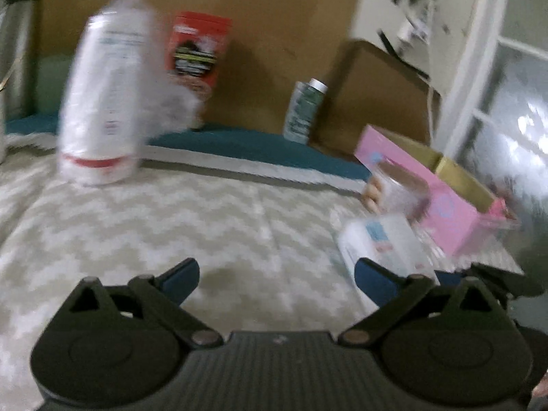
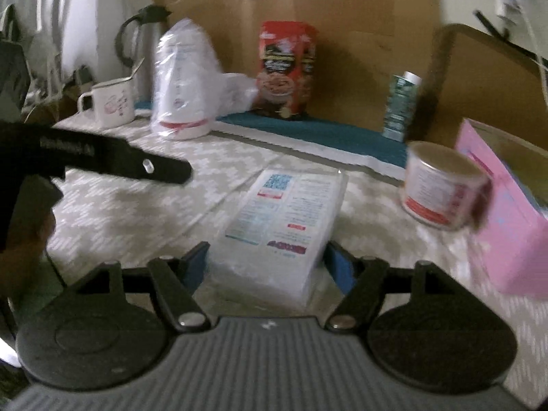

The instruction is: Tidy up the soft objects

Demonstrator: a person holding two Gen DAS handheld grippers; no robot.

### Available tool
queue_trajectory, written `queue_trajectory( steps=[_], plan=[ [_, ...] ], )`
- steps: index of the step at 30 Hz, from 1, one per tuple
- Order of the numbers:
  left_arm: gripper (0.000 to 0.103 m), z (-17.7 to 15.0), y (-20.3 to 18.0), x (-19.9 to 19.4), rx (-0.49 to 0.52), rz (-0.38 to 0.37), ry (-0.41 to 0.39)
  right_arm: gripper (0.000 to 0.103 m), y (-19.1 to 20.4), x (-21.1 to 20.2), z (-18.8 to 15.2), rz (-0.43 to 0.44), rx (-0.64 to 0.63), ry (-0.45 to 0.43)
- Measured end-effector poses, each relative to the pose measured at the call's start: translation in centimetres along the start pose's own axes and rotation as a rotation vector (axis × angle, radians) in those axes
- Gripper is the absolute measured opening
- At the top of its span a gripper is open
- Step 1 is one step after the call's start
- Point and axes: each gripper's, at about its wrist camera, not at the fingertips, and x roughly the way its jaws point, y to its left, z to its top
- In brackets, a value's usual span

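A flat white soft pack (image 2: 284, 219) with printed labels lies on the zigzag-patterned cloth (image 2: 120, 212). My right gripper (image 2: 270, 267) is low over its near end, a blue pad on each side of the pack, open, with the pack resting on the cloth. The same pack (image 1: 376, 243) shows at the right of the left wrist view. My left gripper (image 1: 277, 279) hangs wide open over bare cloth with nothing between its fingers; one of its black fingers (image 2: 154, 169) reaches in from the left of the right wrist view. A white bagged bundle (image 1: 102, 102) stands upright at the back left.
A pink open box (image 2: 507, 226) stands at the right with a round can (image 2: 441, 188) beside it. Along the back stand a red carton (image 2: 286, 68), a green bottle (image 2: 400, 106), a white mug (image 2: 109, 102), a steel jug (image 2: 147, 44) and brown cardboard (image 2: 308, 7).
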Motion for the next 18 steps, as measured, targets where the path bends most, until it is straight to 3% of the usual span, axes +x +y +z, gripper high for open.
queue_trajectory(
  steps=[5, 12, 18],
  plan=[
    [0.102, 0.0, -1.1, 1.2, 0.032, 0.062, 0.043, 0.087, -1.5, 0.0, -0.2, 0.032, 0.092, 0.013],
    [0.103, -0.4, -1.9, 1.5, 0.087, 0.116, 0.054, 0.09, -1.3, 0.1, -0.4, 0.055, 0.076, 0.009],
    [0.103, -0.3, -1.9, 1.6, 0.102, 0.118, 0.057, 0.09, -1.5, -0.2, -0.7, 0.063, 0.081, 0.005]
  ],
)
